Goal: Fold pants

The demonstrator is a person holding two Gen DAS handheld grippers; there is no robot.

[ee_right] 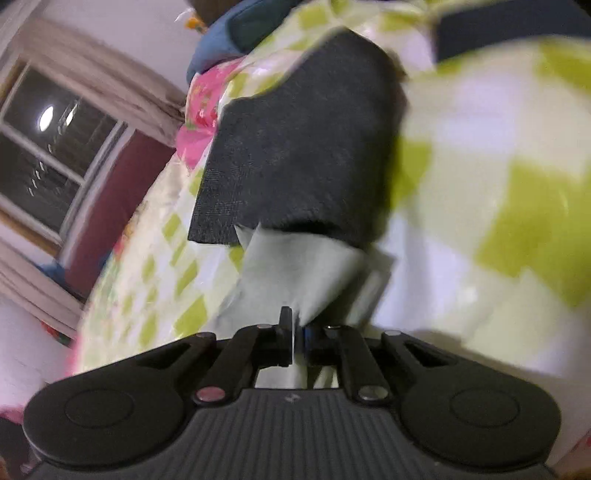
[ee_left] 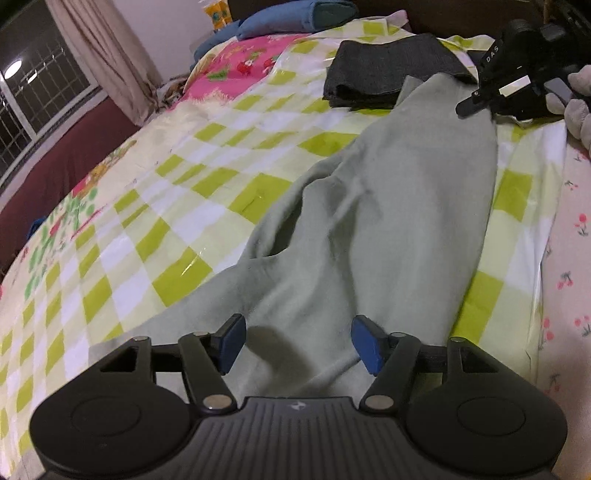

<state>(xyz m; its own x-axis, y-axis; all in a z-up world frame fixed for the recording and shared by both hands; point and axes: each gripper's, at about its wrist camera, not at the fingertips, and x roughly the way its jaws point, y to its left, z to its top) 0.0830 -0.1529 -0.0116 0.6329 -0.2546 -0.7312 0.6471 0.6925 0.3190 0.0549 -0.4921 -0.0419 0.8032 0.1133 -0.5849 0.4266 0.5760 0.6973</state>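
Pale grey-green pants lie stretched along the checked bed cover, running from my left gripper toward the far end. My left gripper is open, its blue pads apart just above the near end of the pants. My right gripper is shut on the far end of the pants, holding it just in front of a folded dark garment. The right gripper also shows in the left wrist view at the far end of the pants.
A folded dark grey garment lies at the far end of the bed, also in the right wrist view. Blue pillows sit at the head. A window and curtain are on the left. A grey plush toy sits at the right.
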